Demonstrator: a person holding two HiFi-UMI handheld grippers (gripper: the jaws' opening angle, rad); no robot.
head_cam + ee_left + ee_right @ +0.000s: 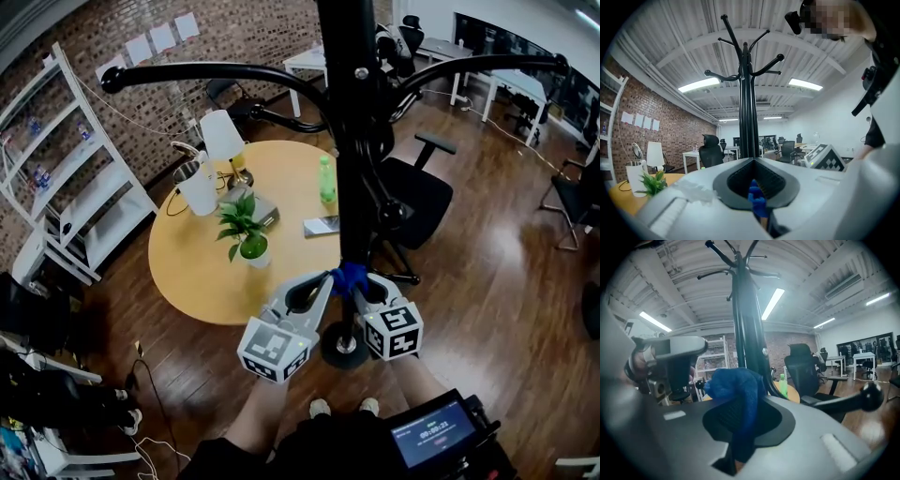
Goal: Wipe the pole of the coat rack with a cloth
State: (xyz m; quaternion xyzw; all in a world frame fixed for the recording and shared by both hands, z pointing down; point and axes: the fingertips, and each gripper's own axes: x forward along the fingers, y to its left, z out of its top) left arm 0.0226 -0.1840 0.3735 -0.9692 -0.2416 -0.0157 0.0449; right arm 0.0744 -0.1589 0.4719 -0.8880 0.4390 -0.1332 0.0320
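We see the coat rack's black pole upright in mid-view, with its round base on the wood floor. The blue cloth is on the pole's near side, somewhere above the base. The left tool comes in from the left and the right tool from the right, and their tips meet at the cloth.

Left tool: jaws closed together, with a small fold of the cloth pinched between them. Right tool: jaws also closed, gripping a bigger bunch of the cloth that bulges out past the tips toward the pole. We can't tell whether the cloth goes fully round the pole or only lies against it.

Behind the rack, a round yellow bench carries a potted plant, a green bottle and a white lamp. An office chair stands right of the pole. A white shelf stands by the brick wall at left.
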